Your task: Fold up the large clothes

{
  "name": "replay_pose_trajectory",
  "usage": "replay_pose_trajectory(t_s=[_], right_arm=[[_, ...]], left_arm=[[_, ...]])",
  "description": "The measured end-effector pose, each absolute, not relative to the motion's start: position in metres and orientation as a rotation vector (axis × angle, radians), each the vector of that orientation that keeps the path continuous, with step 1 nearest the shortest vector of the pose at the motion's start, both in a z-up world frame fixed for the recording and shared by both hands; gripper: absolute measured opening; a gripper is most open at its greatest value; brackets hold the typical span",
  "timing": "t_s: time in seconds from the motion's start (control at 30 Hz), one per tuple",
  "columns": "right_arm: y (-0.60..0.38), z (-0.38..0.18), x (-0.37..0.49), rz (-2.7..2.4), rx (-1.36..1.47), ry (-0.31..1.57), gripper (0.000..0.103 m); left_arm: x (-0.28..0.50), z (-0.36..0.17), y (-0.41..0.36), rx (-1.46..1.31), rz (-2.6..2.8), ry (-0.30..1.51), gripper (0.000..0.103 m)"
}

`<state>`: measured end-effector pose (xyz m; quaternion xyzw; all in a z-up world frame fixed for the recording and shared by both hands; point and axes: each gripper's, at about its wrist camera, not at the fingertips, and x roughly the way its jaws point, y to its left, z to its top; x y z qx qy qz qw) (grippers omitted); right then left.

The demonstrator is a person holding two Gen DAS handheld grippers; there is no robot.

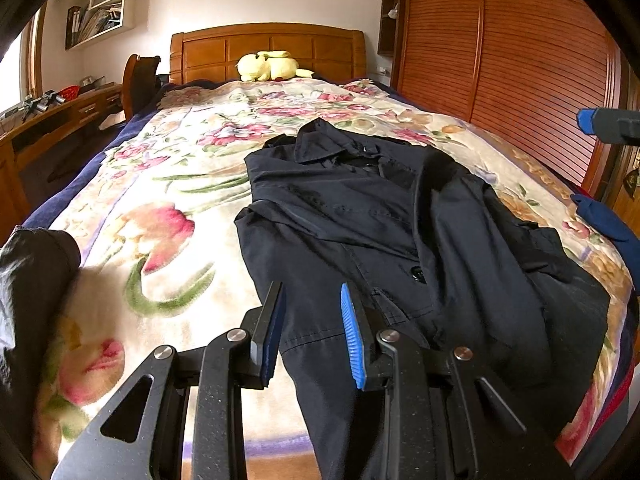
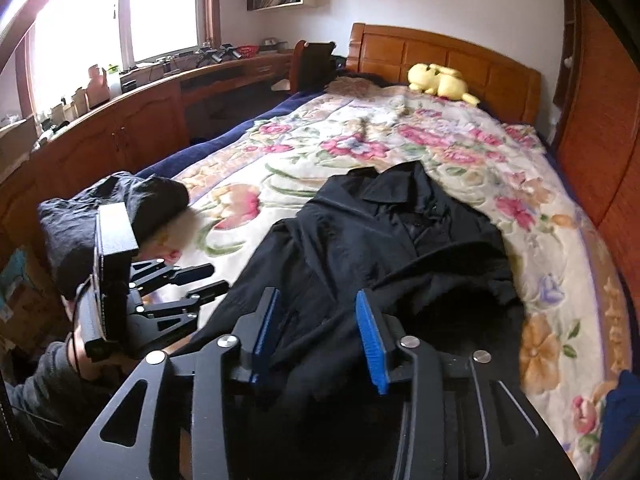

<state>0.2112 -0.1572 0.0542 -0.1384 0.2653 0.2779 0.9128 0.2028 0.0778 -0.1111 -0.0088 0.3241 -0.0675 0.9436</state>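
Plain dark coat (image 1: 400, 240), no legible writing

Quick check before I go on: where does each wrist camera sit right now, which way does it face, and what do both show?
Left wrist: near the foot of the bed, looking up it to the headboard; own left tongs open over the dark coat's hem; right tongs' tip at right edge.
Right wrist: further right, angled toward the window; own right tongs open above the coat; left tongs and a sleeved hand at left.
Shared: coat, floral blanket, yellow plush toy, headboard.
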Motion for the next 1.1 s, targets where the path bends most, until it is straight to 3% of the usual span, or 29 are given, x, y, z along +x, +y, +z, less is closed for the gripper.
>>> replay_pose_trajectory(t_s=[0.6, 0.67, 0.73, 1.1], right_arm=[[-0.152, -0.067, 0.257, 0.571, -0.134, 0.813, 0.044], [-0.148, -0.072, 0.258, 0.597, -0.143, 0.823, 0.027], [-0.144, -0.075, 0.258, 0.598, -0.186, 0.816, 0.016], [-0.154, -0.089, 0.238, 0.571, -0.231, 0.823, 0.014]], left_arm=[[0.185, -0.112, 0.054, 0.009, -0.208, 0.662, 0.029], [0.182, -0.112, 0.051, 0.009, -0.221, 0.661, 0.029], [0.178, -0.112, 0.048, 0.008, -0.241, 0.663, 0.029], [0.165, -0.120, 0.020, 0.038, -0.378, 0.690, 0.031]])
